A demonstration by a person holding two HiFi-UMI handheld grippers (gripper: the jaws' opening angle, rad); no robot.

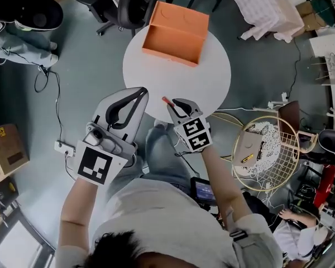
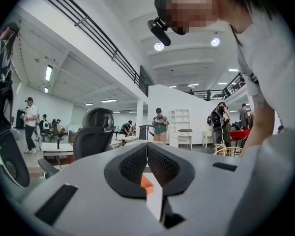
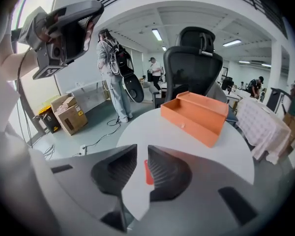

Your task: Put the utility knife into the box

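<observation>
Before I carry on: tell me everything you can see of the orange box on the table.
The orange box is a long, matte rectangular case that looks like card or plastic. It stands open, with its lid hinged along the far side and tilted back. What shows of the inside looks empty. The right gripper view shows a small pale catch on its near long wall. It sits flat on the far part of the round white table, and nothing but the table touches it.

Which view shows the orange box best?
Head view: the whole open orange box from above on the table. Right gripper view shows its side; left gripper view only an orange sliver, unclear.
</observation>
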